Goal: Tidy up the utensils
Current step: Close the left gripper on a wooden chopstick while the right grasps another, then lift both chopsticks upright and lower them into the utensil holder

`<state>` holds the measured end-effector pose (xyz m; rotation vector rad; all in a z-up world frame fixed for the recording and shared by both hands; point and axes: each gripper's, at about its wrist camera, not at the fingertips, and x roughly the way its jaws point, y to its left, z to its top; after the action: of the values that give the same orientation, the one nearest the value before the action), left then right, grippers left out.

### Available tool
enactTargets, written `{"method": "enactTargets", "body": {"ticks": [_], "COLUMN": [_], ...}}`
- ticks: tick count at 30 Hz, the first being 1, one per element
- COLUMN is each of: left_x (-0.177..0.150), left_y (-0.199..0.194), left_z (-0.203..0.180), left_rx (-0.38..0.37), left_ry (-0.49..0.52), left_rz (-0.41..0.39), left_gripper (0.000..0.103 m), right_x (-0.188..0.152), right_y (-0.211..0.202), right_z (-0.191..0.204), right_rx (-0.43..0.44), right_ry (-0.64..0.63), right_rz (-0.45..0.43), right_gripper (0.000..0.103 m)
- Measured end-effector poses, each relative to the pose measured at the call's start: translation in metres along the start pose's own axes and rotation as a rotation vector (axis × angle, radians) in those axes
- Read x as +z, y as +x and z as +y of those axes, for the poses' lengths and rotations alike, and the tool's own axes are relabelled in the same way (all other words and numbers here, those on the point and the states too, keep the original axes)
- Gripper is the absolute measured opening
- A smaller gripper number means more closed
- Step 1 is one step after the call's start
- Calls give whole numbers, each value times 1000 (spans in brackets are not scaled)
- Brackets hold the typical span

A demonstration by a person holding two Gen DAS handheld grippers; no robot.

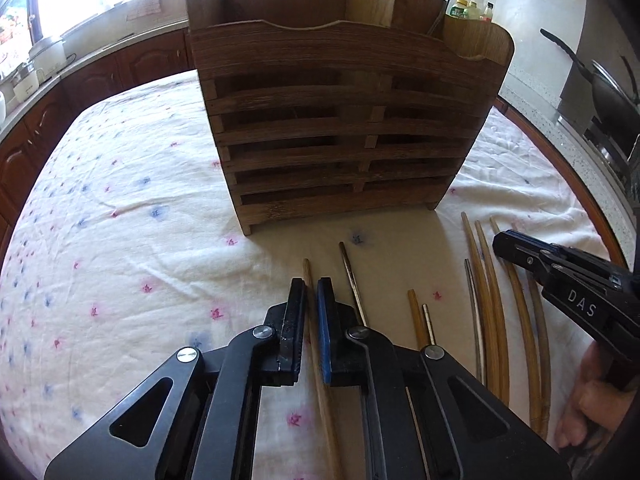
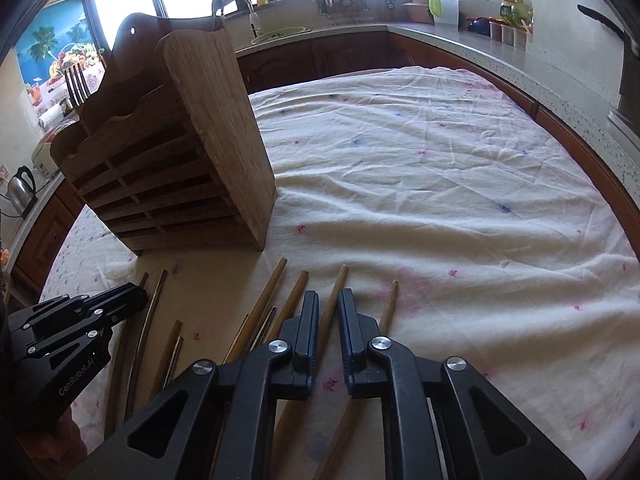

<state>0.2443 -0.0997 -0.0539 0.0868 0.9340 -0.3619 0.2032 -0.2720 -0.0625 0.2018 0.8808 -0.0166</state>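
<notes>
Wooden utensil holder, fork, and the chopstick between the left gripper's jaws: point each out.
wooden utensil holder (image 1: pixel 340 152): left wrist view, slatted front.
fork (image 2: pixel 76 84): right wrist view, tines above the holder.
chopstick (image 1: pixel 307 280): left wrist view, shaft ahead of the jaws.

The lower ends of the chopsticks (image 1: pixel 492 312) ran under the gripper bodies and off the bottom edge in both views. The near end of the wooden chopstick (image 1: pixel 316 364) between the left gripper (image 1: pixel 311 292) pads was hidden by its frame. In the wooden holder (image 1: pixel 336 128), dark slats concealed the lower parts of a pale utensil (image 1: pixel 370 2) and of a fork (image 2: pixel 76 80). The bottles (image 1: pixel 472 10) behind it were too small to read. A hand (image 1: pixel 592 408) was cut by the right edge.
</notes>
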Motion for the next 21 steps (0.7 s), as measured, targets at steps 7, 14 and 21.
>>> {"method": "enactTargets", "body": {"ticks": [7, 14, 21], "left_x": [-10, -16, -16], "left_y": [-45, -109, -167], "left_z": [23, 47, 44], "left_rx": [-63, -105, -133], "left_ry": [-69, -98, -94], "left_rz": [-65, -174, -292], "left_gripper": [4, 5, 5], "right_x": [-7, -7, -4], "right_y": [-24, -80, -142], "right_z": [-2, 13, 26], "right_rx": [129, 205, 250], "right_ry": [77, 56, 29], "right_rz": [-21, -119, -235], "right_gripper": [6, 5, 5]}}
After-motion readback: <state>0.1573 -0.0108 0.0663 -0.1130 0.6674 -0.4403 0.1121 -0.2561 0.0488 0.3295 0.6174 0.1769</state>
